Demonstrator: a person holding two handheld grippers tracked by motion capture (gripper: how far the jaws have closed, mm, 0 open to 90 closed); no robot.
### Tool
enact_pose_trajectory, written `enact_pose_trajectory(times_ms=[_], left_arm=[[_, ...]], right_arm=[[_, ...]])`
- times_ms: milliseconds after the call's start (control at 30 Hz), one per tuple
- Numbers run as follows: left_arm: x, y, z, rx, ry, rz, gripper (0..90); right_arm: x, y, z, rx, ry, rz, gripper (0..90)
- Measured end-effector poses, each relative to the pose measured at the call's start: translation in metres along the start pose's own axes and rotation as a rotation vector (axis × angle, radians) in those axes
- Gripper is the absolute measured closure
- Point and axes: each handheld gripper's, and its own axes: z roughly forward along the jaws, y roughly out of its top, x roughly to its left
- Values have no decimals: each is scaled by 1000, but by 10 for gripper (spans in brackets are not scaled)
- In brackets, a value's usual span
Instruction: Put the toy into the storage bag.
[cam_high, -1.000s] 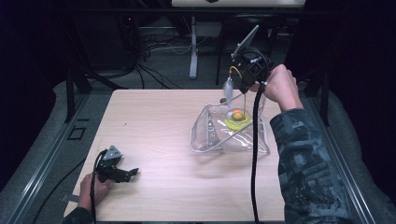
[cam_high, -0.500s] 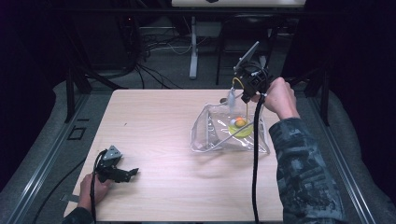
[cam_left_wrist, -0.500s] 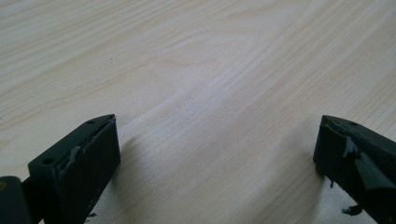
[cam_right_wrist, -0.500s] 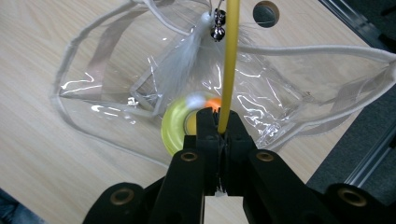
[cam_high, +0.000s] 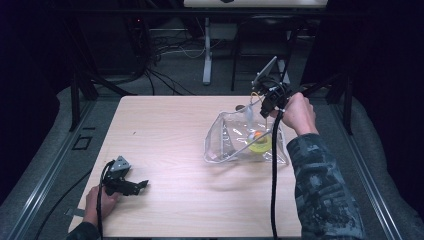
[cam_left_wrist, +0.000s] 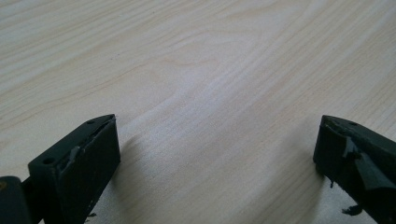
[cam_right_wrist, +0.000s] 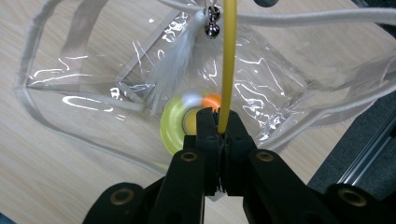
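Above the clear bag (cam_right_wrist: 140, 84), right tongs (cam_right_wrist: 219, 123) clamp a yellow stick (cam_right_wrist: 229, 60) pointing straight away.

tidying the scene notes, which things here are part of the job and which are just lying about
In the job:
- right gripper, shut on the yellow stick
- clear bag
- yellow ring inside it

Lying about:
- left gripper, open, resting on the table
- floor cables

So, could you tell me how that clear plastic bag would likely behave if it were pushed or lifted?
The clear plastic bag would probably flop: its walls look thin and creased and sag between white edging. It seems light, so a push would likely slide it on the smooth table. Its yellow roll inside might shift.
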Motion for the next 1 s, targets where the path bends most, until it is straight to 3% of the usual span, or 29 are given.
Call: enact_pose_trajectory(times_ms=[233, 400, 1000], left_arm=[[0, 0, 0, 0, 0, 0, 5], [0, 0, 0, 0, 0, 0, 5], [0, 0, 0, 0, 0, 0, 5]], right_arm=[[-2, -6, 11, 31, -1, 18, 877], [-1, -7, 21, 66, -37, 11, 877], [-4, -10, 34, 99, -9, 40, 869]])
